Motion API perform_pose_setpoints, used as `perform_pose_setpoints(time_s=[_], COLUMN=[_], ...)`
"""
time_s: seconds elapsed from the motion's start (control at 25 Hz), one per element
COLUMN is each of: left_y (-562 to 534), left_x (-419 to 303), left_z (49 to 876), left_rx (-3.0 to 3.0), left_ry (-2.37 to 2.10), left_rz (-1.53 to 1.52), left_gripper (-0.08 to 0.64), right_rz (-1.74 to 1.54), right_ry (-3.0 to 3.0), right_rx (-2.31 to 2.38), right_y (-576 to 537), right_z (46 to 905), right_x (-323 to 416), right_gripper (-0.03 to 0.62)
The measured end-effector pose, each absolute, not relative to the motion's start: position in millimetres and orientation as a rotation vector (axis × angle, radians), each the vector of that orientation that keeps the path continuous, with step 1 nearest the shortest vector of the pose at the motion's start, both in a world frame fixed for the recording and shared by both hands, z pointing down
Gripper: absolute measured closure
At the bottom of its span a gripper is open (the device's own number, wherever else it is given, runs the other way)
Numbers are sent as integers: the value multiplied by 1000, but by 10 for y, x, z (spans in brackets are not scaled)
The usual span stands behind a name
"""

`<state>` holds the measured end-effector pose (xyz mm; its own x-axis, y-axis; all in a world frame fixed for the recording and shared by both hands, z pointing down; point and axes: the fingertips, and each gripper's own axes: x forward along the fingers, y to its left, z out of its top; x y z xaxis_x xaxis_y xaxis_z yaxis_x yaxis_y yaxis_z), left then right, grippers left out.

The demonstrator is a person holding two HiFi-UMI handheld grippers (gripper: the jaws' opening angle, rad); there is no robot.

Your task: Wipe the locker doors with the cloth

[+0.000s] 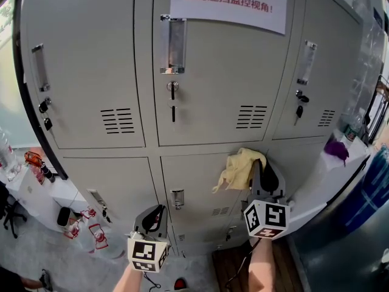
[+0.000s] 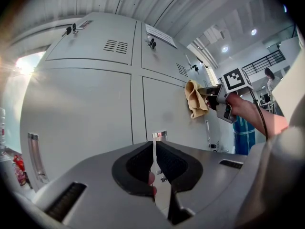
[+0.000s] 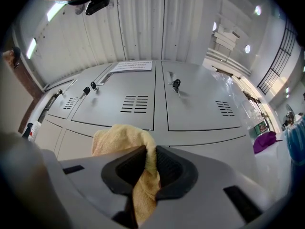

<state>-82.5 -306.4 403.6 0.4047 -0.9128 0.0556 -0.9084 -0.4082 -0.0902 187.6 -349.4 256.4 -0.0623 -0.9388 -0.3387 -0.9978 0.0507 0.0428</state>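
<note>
Right gripper view: the right gripper (image 3: 151,152) clamps the cloth (image 3: 121,138), which looks soft, light and floppy, best pinched on a bunched fold. The left gripper (image 2: 155,151) has its jaws together, empty.

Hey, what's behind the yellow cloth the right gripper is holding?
A grey lower locker door. The cloth, clamped in the right gripper, hides the patch of door directly behind it.
</note>
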Motion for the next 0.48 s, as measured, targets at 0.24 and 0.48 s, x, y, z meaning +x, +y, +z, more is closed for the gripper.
perform_pose_setpoints(time_s=[0.24,0.48], left_y=[-3016,-2944], left_x=[-834,-842], left_z=[4023,4040], left_rx=[-2593,-2590], left_ry=[1691,1698], left_rz=[-143,-140], left_gripper=[520,520], right_rz=[476,506], right_ry=[2142,2188], right_rx=[-1925,-1865], right_y=[-3181,-2826], right_z=[2503,2607], right_x=[1732,1479], right_gripper=[525,525])
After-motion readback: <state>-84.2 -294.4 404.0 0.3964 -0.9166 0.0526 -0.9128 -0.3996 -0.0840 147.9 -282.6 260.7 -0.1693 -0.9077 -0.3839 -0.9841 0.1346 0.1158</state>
